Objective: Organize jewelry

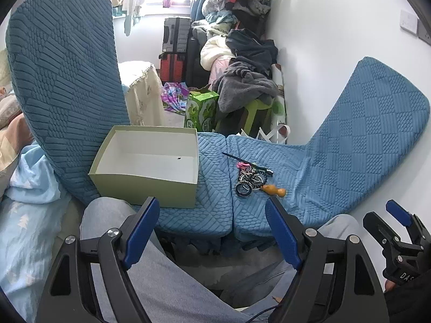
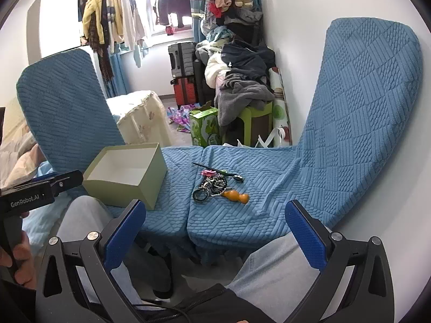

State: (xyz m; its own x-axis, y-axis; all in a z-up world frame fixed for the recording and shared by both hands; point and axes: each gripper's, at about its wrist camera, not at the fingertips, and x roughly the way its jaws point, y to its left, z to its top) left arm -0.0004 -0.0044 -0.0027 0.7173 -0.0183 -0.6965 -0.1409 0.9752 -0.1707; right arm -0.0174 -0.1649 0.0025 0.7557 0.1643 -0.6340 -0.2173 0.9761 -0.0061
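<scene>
Start of sorting: both grippers poised, nothing yet lifted.

Blue seats [image 1: 215,202] side by side, bearing an open green box [image 1: 146,161], seemingly empty apart from one dark speck; right of box, across the seam, a tangled jewelry pile [image 1: 250,179] with a dark ring [image 1: 243,189] and an orange gourd charm [image 1: 273,190] on its near edge, a thin dark stick [image 1: 243,160] on its far edge. Left gripper [image 1: 212,231] spread wide, holding nothing; right gripper [image 2: 215,235] likewise wide and bare, both short of the pile. Next move, by judgement: single out one piece at the pile's edge, pinch, carry to box; tangling likely. Legible: "GenRobot.AI" on left gripper body [image 2: 28,202]; "DAS…", cut off, on right gripper body [image 1: 404,274]. Printing on green carton [image 2: 204,129] beyond the seats unreadable.
</scene>
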